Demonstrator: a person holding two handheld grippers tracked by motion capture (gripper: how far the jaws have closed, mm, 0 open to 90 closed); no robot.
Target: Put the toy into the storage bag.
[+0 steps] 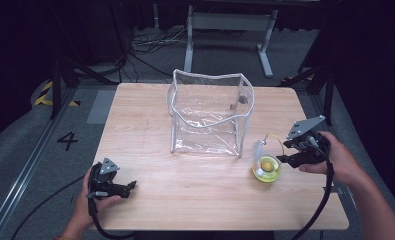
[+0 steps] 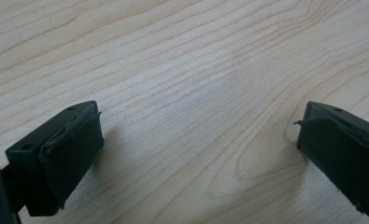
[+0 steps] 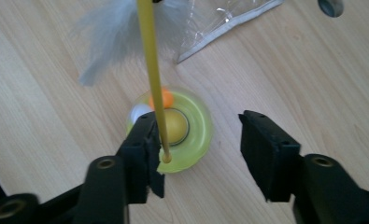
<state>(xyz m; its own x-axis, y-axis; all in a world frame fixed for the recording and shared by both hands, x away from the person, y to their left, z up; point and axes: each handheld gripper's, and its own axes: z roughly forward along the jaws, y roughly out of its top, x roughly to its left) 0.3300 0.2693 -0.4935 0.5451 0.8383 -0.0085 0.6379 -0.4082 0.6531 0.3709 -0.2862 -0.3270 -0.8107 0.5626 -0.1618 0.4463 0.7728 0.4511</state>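
Observation:
A yellow-green ring toy (image 1: 267, 168) with a yellow ball in its middle lies on the wooden table (image 1: 150, 150), right of a clear plastic bag (image 1: 210, 112). A thin yellow rod (image 3: 149, 56) rises from the toy and carries a grey feather (image 3: 112, 32). My right gripper (image 1: 283, 152) hovers just right of the toy. In the right gripper view its jaws (image 3: 198, 123) stand apart above the ring (image 3: 196, 144), and the rod's end lies against the left jaw's inner face. The left gripper (image 1: 130, 189) rests open at the table's front left, nothing between its jaws (image 2: 196, 140).
The clear bag stands upright with its mouth open at the table's middle back; a corner of it (image 3: 229, 23) lies beyond the toy. Small orange (image 3: 166, 98) and white (image 3: 138, 111) balls sit in the ring. Dark floor, cables and a metal stand surround the table.

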